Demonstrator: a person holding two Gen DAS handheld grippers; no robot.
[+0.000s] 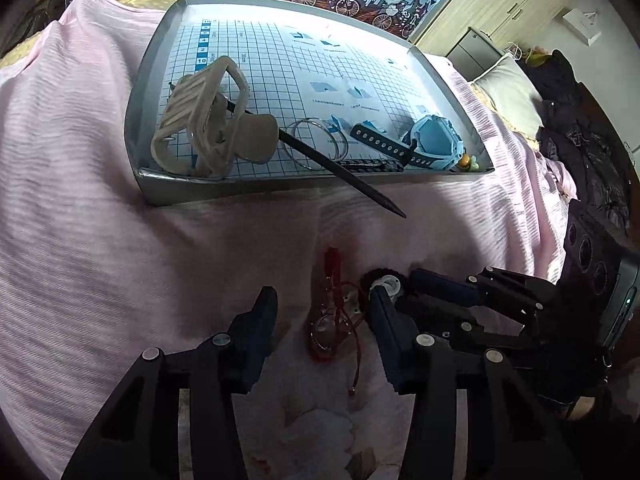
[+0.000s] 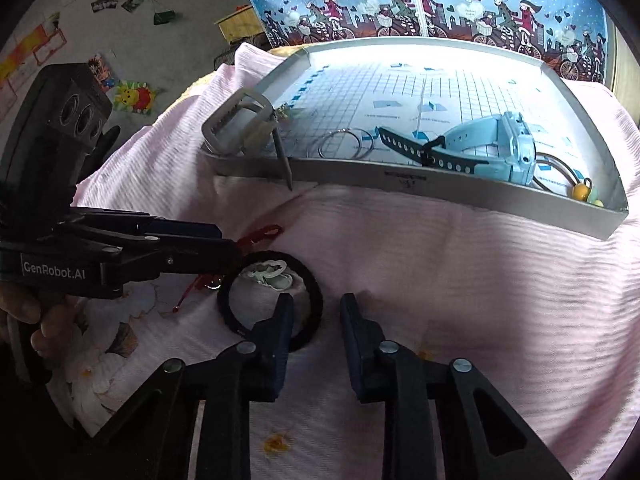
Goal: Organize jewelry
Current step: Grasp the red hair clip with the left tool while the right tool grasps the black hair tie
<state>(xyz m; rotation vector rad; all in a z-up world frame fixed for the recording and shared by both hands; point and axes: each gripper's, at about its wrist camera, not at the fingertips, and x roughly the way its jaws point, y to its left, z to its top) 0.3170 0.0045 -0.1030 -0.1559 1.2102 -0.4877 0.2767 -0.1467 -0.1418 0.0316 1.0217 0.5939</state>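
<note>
Both grippers sit low and near, jaws parted: the left gripper (image 1: 320, 320) and the right gripper (image 2: 316, 312) angle toward each other, tips close.

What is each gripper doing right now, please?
Left gripper: open, fingers either side of the red string bracelet, not gripping.
Right gripper: open, holding nothing, one finger over the black hair tie.

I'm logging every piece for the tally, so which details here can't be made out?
- Red cord bracelet: its charms are blurred in the left wrist view; the left claw covers most of it in the right wrist view.
- Beaded item: half hidden behind the blue watch and tray wall.
</note>
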